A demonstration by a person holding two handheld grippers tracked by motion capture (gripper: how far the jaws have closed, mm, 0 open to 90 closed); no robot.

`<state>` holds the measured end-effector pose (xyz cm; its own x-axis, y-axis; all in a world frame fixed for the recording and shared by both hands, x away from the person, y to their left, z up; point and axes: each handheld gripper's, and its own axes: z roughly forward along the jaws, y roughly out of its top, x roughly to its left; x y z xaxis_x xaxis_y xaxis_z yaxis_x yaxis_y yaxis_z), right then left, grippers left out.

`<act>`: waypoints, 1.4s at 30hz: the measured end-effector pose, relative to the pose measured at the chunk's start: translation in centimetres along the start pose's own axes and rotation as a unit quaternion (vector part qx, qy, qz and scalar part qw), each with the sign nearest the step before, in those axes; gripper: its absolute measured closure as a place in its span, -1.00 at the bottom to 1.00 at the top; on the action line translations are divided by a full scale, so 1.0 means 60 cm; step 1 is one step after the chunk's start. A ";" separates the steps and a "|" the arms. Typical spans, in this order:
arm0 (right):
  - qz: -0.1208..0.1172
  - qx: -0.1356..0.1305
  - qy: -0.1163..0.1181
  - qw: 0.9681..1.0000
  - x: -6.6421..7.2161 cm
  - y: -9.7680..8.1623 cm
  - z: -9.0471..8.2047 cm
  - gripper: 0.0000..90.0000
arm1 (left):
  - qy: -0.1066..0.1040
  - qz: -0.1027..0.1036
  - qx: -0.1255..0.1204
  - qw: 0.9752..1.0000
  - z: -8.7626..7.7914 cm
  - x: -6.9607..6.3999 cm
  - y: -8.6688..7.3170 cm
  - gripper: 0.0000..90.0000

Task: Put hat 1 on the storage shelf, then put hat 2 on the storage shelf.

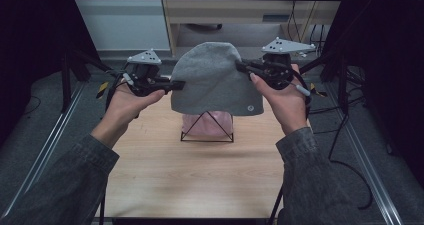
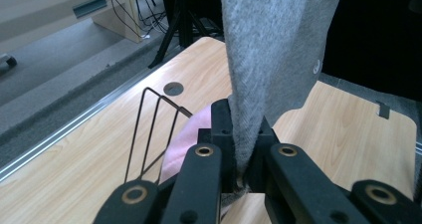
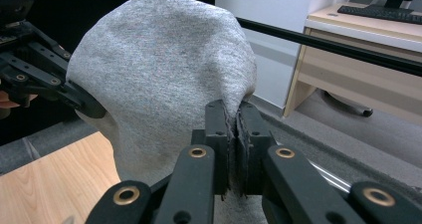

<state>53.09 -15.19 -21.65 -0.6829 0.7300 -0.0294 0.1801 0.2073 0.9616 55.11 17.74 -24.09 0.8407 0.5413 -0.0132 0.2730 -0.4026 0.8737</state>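
Both tongs, left (image 1: 176,85) and right (image 1: 242,65), clamp grey beanie (image 1: 215,77) above wire rack (image 1: 207,133) holding pink cloth (image 1: 220,122).

The grey beanie (image 1: 215,80) hides the upper part of the pink cloth (image 1: 207,125) and the wire stand's (image 1: 207,130) top at 12 o'clock. In the left gripper view its crown is cut off at 12 o'clock. Its small round logo (image 1: 249,107) is too small to read.

You see the high view dim and a bit grainy, with dark black sides. The wooden table (image 1: 200,170) gets soft light from above, and shadows are faint. Both gripper views look brighter. Up close, the black jaws look soft and blurry, while the grey beanie (image 3: 164,64) looks sharp.
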 end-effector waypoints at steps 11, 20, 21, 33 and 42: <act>0.004 -0.014 -0.009 1.000 -0.033 0.010 0.027 0.90 | 0.019 -0.005 -0.013 1.000 0.019 0.031 0.025 0.92; 0.017 -0.027 -0.016 0.999 -0.060 0.009 0.053 0.90 | 0.027 -0.010 -0.024 0.999 0.030 0.045 0.039 0.92; 0.018 -0.028 -0.016 0.999 -0.062 0.009 0.057 0.90 | 0.027 -0.009 -0.026 0.999 0.030 0.048 0.041 0.92; 0.020 -0.037 -0.020 0.999 -0.078 0.015 0.085 0.90 | 0.050 -0.008 -0.050 0.997 0.033 0.068 0.054 0.92; 0.020 -0.022 -0.025 0.999 -0.090 0.007 0.108 0.90 | 0.064 -0.005 -0.045 0.997 0.052 0.087 0.050 0.92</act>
<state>61.47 -14.82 -22.86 -0.6393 0.7690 -0.0042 0.1735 0.1495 0.9734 61.80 17.04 -23.05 0.7699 0.6372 0.0346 0.2338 -0.3321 0.9138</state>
